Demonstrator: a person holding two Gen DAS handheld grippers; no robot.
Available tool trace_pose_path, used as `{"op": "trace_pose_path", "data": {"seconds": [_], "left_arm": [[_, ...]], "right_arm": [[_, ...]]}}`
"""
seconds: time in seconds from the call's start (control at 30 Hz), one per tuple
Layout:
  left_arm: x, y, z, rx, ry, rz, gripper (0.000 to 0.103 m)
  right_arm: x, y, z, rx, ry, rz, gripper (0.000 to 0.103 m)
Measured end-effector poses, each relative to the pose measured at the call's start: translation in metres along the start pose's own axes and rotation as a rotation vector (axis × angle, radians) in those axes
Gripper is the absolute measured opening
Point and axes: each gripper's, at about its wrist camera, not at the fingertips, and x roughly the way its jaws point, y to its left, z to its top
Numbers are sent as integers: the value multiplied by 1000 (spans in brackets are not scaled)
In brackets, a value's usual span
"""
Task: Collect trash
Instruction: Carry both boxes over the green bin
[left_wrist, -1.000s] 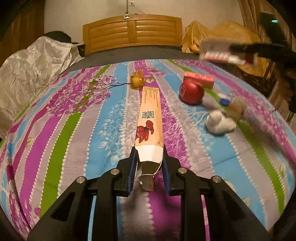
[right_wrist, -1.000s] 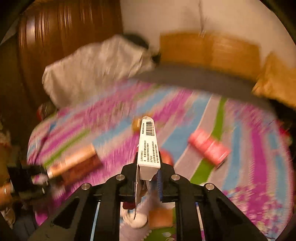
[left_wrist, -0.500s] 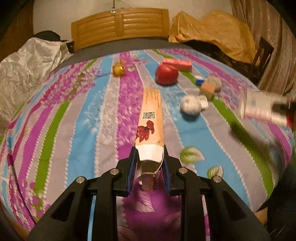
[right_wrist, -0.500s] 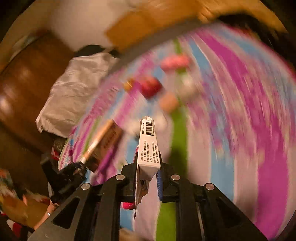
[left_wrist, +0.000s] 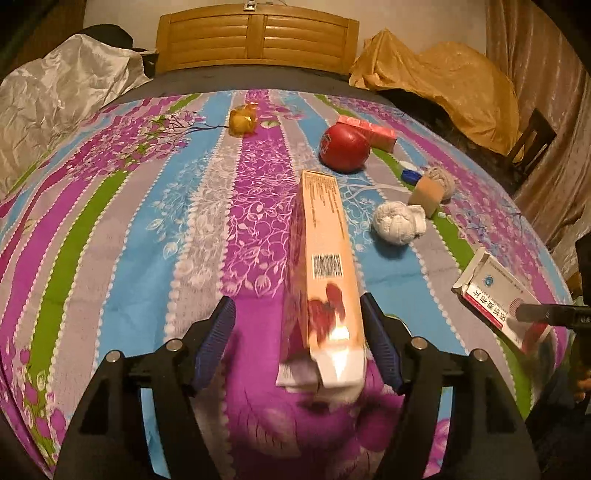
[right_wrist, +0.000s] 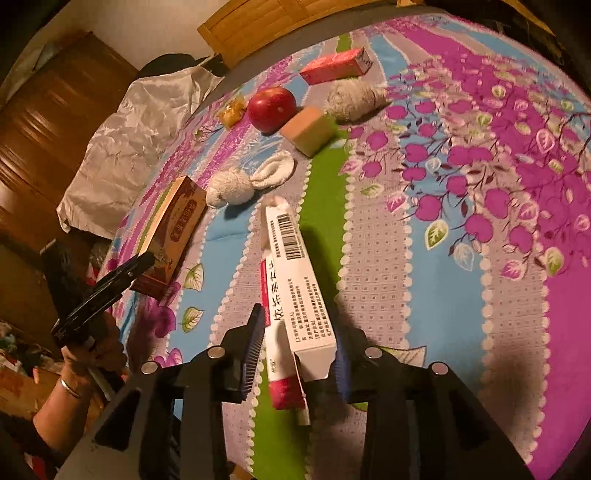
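Observation:
My left gripper (left_wrist: 297, 343) is open, its blue pads wide apart; a long orange carton (left_wrist: 325, 280) with a QR code lies loose between them, leaning against the right pad. My right gripper (right_wrist: 297, 354) is open too, with a white and red carton (right_wrist: 295, 291) with a barcode loose between its pads, over the bed's near edge. The white carton also shows at the right in the left wrist view (left_wrist: 498, 299). The orange carton shows at the left in the right wrist view (right_wrist: 173, 232).
On the striped bedspread (left_wrist: 129, 229) lie a red apple (left_wrist: 343, 147), a pink box (left_wrist: 369, 129), a yellow wrapper (left_wrist: 242, 120), a white sock ball (left_wrist: 397, 221), a tan block (left_wrist: 426, 192) and blue caps (left_wrist: 410, 174). A wooden headboard (left_wrist: 255, 37) stands behind.
Both grippers have opened and let go of their cartons. The orange carton has tilted toward the left gripper's right pad. The right gripper swung down to the bed's near edge.

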Motion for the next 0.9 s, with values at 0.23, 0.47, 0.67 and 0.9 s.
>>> {"op": "trace_pose_path", "data": {"seconds": [0.23, 0.47, 0.67, 0.9], "left_arm": [[25, -18, 9, 94, 46, 33, 30], [-11, -38, 7, 97, -24, 23, 25], [-49, -89, 32, 125, -92, -36, 25], [-71, -195, 74, 255, -164, -154, 25]], "right_arm": [[17, 16, 6, -62, 17, 6, 25], [-9, 31, 1, -80, -61, -17, 19], [-92, 41, 8, -68, -248, -136, 19], [-225, 24, 5, -28, -435, -381, 19]]}}
